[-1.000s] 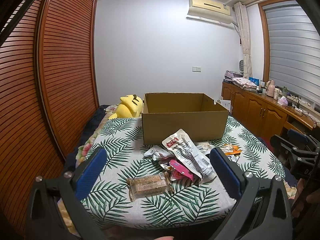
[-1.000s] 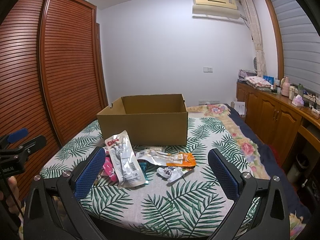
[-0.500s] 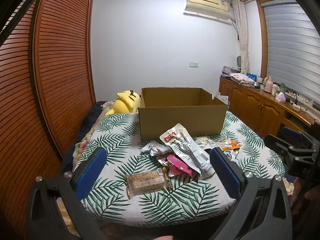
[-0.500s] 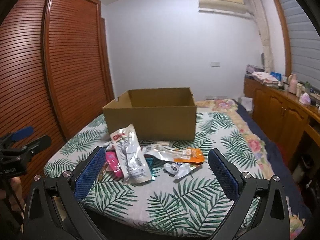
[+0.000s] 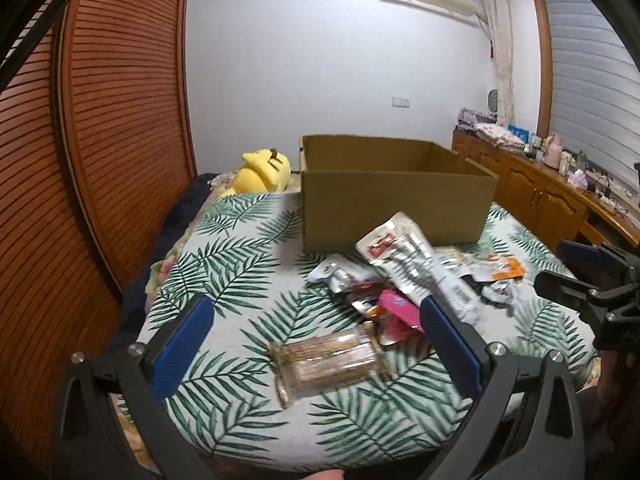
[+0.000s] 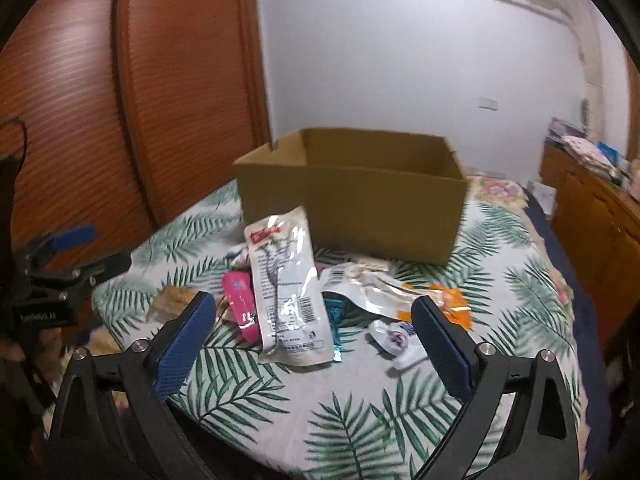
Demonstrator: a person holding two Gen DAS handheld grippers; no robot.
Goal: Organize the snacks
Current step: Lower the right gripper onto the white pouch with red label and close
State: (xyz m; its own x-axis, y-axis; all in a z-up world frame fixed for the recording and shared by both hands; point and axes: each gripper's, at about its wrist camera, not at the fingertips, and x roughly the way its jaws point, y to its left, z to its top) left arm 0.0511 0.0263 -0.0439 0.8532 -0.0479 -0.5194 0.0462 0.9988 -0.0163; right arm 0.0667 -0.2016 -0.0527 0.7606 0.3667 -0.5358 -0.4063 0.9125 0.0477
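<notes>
An open cardboard box (image 5: 396,208) (image 6: 352,208) stands on a palm-leaf cloth. In front of it lies a pile of snacks: a silver pouch with a red label (image 5: 416,264) (image 6: 286,280), a pink packet (image 5: 400,308) (image 6: 240,300), an orange-ended packet (image 5: 504,270) (image 6: 400,296), a small white wrapper (image 6: 400,340) and a clear biscuit pack (image 5: 332,360). My left gripper (image 5: 314,302) hangs open just short of the biscuit pack. My right gripper (image 6: 312,300) faces the silver pouch with its jaws closing and nothing pressed between the pads.
A yellow plush toy (image 5: 264,172) lies left of the box. Louvred wooden doors (image 5: 100,120) run along the left. A wooden sideboard (image 5: 560,200) with clutter lines the right wall. The cloth's near edge (image 5: 320,452) drops off below my fingers.
Both grippers have come forward and down toward the snack pile, which now looks larger. The right view has swung left, and its jaws stand slightly narrower.
</notes>
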